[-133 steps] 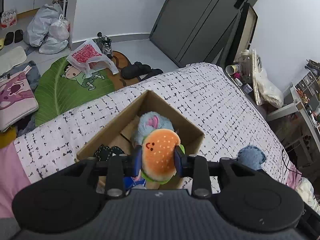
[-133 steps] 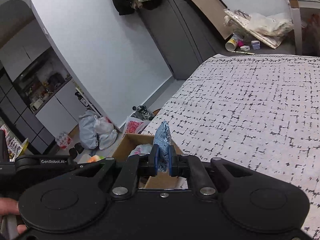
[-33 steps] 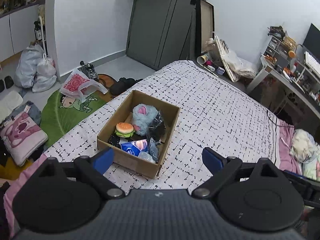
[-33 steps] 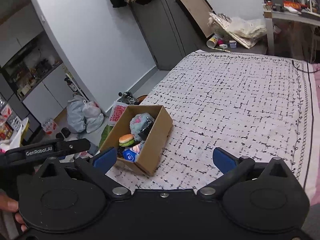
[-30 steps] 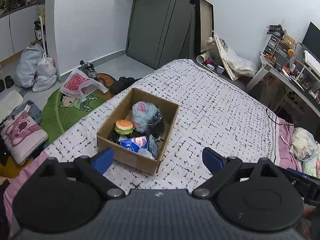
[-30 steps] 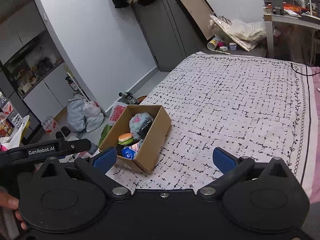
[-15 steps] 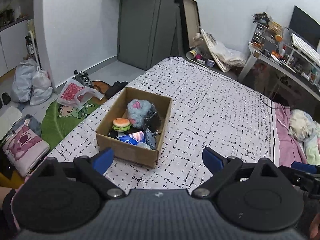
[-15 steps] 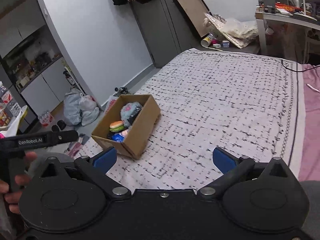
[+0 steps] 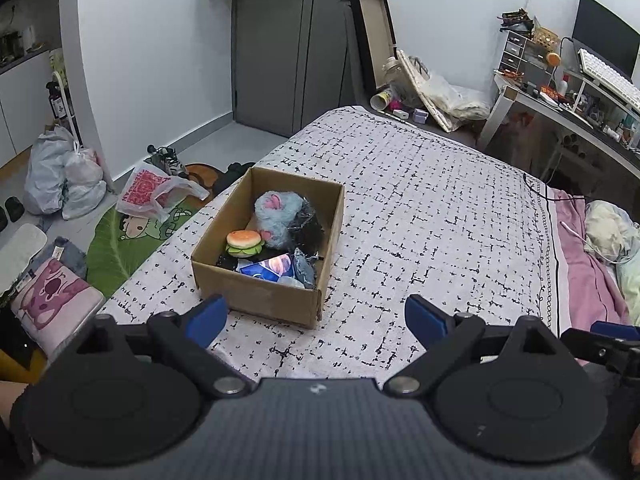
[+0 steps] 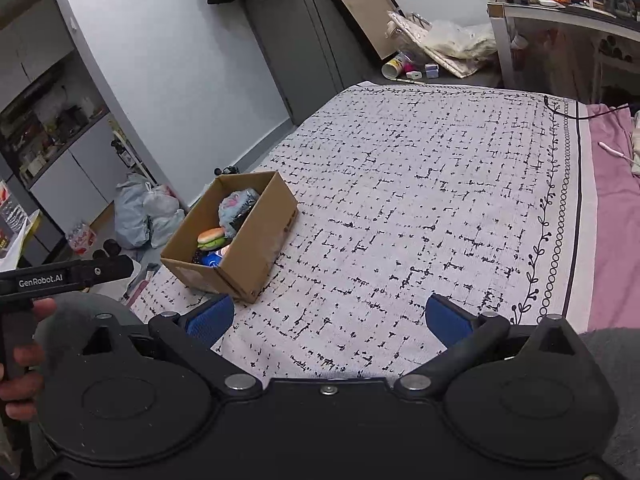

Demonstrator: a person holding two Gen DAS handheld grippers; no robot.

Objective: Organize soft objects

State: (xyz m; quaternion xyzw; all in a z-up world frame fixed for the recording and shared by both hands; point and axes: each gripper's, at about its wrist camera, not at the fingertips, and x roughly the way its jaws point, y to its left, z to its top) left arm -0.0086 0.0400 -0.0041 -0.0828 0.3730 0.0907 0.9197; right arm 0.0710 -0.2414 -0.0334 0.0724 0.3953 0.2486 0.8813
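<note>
A cardboard box [image 9: 262,298] [image 10: 256,254] sits on the checked bedspread near the bed's left edge. Inside lie a burger plush [image 9: 244,242] [image 10: 211,237], a fluffy blue plush [image 9: 276,212] [image 10: 236,204], a black crinkly item [image 9: 306,228], a blue packet [image 9: 270,268] and a small denim-blue piece [image 9: 305,272]. My left gripper [image 9: 316,320] is open and empty, held back from the box's near wall. My right gripper [image 10: 328,318] is open and empty too, to the right of the box and well short of it.
The checked bedspread [image 10: 420,208] stretches right of the box, with a pink sheet [image 9: 588,280] at its edge. On the floor are plastic bags [image 9: 64,176], a green mat [image 9: 120,240] and shoes. A desk [image 9: 560,112] stands far right, a grey door [image 9: 288,44] behind.
Both grippers let go of the burger plush and the denim piece into the box, opened, and pulled back and up from it. The box now looks smaller and farther.
</note>
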